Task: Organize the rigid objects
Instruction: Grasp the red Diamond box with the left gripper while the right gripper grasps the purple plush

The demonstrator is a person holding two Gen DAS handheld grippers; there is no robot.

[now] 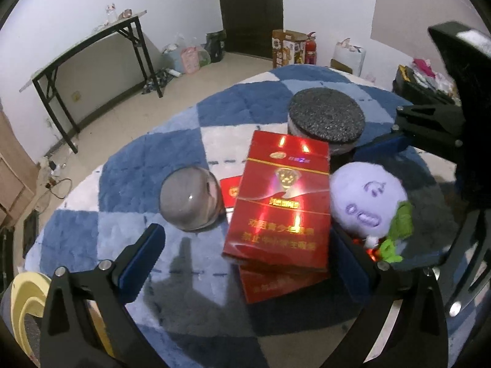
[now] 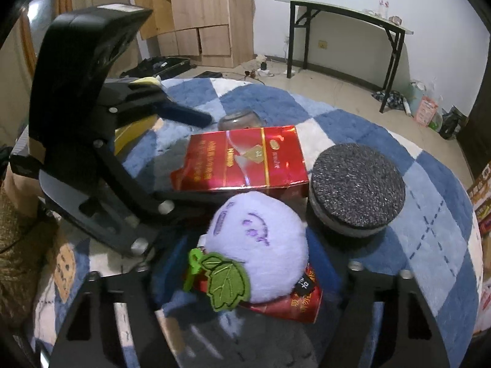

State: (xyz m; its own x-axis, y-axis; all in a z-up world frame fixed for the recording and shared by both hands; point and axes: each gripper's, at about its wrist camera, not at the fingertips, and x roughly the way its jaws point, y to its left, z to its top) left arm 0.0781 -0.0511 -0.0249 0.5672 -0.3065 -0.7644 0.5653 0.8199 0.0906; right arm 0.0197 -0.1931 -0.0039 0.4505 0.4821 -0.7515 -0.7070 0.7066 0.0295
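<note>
A large red cigarette box lies tilted on a second red box, between the wide-apart fingers of my left gripper, which touch neither. Beside it stand an upturned glass bowl and a round container with a dark foam lid. A purple plush toy with a green leaf rests on a small red pack. My right gripper flanks both, open. The left gripper's finger reaches past the large red box.
Everything lies on a blue and white checked fleece blanket. A black folding table stands by the wall, with bags, a carton and a fire extinguisher near the door. A wooden cabinet and a yellow object border the blanket.
</note>
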